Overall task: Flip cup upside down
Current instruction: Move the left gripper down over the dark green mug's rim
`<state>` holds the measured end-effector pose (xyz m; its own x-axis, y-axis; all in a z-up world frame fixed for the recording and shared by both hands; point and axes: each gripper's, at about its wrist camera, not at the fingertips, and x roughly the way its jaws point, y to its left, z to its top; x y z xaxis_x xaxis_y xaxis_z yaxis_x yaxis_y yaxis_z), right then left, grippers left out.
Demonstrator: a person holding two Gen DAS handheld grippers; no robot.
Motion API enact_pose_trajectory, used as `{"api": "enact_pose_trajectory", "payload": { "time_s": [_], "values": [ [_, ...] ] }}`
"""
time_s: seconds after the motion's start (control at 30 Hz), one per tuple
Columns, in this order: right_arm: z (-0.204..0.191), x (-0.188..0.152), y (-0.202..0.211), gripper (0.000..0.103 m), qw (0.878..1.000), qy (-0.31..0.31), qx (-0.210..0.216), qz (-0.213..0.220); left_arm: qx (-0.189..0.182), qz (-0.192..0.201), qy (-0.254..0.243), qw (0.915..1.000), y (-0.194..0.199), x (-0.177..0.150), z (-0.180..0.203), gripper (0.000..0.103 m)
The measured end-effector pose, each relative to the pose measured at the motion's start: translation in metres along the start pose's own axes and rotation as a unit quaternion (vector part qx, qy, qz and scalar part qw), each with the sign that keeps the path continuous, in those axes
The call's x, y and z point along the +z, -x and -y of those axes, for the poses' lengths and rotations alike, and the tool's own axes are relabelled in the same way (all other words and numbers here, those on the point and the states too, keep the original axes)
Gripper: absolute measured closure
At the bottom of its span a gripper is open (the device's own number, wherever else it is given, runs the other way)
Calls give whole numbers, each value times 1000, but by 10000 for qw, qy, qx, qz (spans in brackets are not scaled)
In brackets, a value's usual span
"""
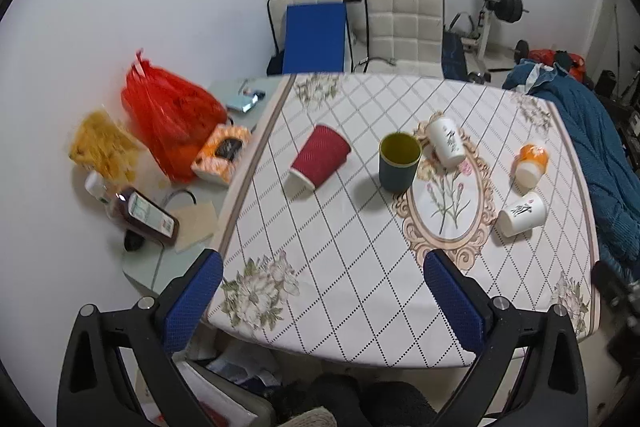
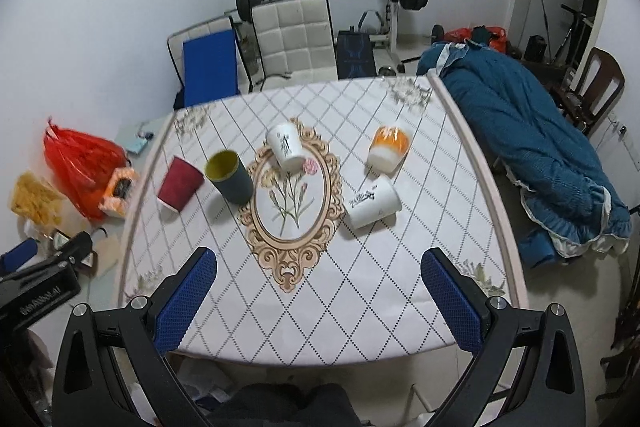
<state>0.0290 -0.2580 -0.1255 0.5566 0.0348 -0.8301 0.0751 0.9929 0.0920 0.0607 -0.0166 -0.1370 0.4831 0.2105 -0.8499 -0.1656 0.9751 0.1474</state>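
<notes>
A dark green cup with a yellow inside (image 1: pixel 399 161) (image 2: pixel 230 177) stands upright, mouth up, mid-table. Upside down around it are a red ribbed cup (image 1: pixel 319 157) (image 2: pixel 179 183), two white printed cups (image 1: pixel 447 141) (image 1: pixel 522 214) (image 2: pixel 285 146) (image 2: pixel 373 202) and an orange-and-white cup (image 1: pixel 531 159) (image 2: pixel 389 148). My left gripper (image 1: pixel 320 301) and my right gripper (image 2: pixel 318 297) are both open and empty, held above the table's near edge, well short of the cups.
The patterned tablecloth (image 1: pixel 344 267) covers the table. On the left lie a red bag (image 1: pixel 170 119), a snack bag, an orange box and a bottle (image 1: pixel 144 217). A blue quilt (image 2: pixel 528 155) lies at the right; chairs and a barbell rack stand behind.
</notes>
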Motion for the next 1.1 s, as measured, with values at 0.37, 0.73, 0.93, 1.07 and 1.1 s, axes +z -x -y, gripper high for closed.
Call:
{"api": "enact_pose_trajectory", "payload": {
  "time_s": [0.37,0.73,0.93,1.07,1.1],
  "values": [
    [-8,-13,-122,0,9946,63,-307,-994,86,-628,-165,9979,-81,4,18,0],
    [-7,-17,-232,0,9768,-144,-899,-1939,-109,-613,-688,9957,-205,41,40,0],
    [-5,-16,-268,0,9711,-229,-1178,-2061,-284,24,-1077,9938,-248,51,64,4],
    [1,-16,-285,0,9684,-287,-1306,-2104,-467,418,-1271,9899,-261,52,78,4],
    [3,-17,-289,0,9673,-284,-1353,-2126,-521,486,-1292,9891,-263,52,81,4]
  ]
}}
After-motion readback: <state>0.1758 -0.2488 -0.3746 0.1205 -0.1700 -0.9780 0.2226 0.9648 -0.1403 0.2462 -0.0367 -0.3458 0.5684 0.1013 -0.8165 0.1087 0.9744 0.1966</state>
